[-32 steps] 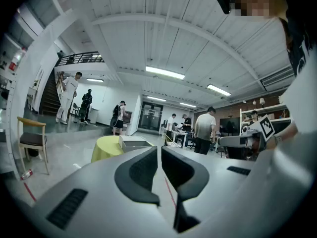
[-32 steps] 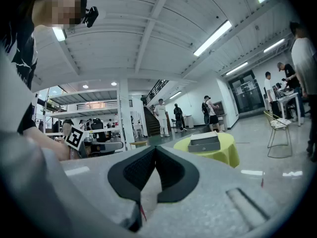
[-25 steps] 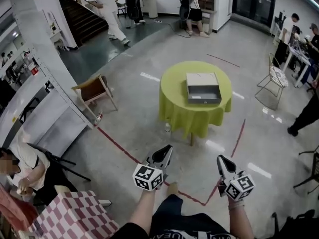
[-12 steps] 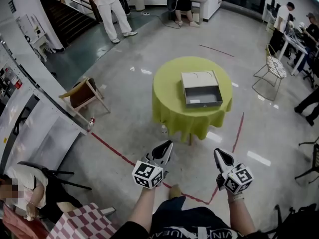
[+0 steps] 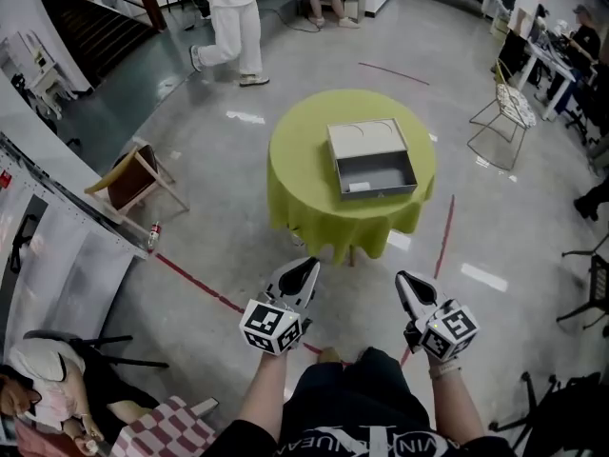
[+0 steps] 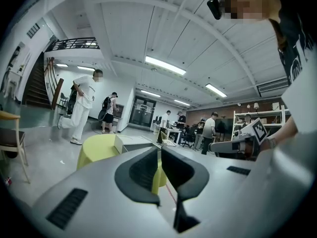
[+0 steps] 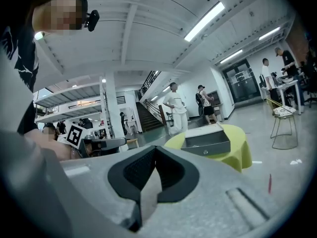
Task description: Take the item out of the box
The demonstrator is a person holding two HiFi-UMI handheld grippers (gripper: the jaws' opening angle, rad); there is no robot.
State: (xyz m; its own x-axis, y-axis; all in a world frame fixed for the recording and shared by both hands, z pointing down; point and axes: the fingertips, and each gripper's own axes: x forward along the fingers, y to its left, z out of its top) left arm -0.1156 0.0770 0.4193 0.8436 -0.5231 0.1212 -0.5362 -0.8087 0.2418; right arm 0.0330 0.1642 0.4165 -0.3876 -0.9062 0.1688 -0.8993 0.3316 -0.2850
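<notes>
An open grey box (image 5: 375, 172) lies on a round table (image 5: 304, 165) with a yellow-green cloth, its lid (image 5: 365, 140) folded back behind it. A small pale item (image 5: 356, 188) shows at the box's near inner edge; I cannot tell what it is. Both grippers hang in the air well short of the table, pointing at it. The left gripper (image 5: 303, 272) (image 6: 159, 148) has its tips together with nothing between them. The right gripper (image 5: 407, 282) (image 7: 155, 148) is shut and empty. The box (image 7: 207, 143) also shows ahead in the right gripper view.
Red tape lines (image 5: 205, 288) cross the glossy floor between me and the table. A wooden chair (image 5: 133, 174) and a can (image 5: 154, 231) stand at the left, a wire chair (image 5: 509, 112) at the right. A person (image 5: 233, 22) walks behind the table. A checkered cloth (image 5: 162, 427) is near my left.
Both grippers have been carried forward toward the table, which now sits nearer and larger in the head view. Jaws are unchanged. The person in white has walked on behind the table.
</notes>
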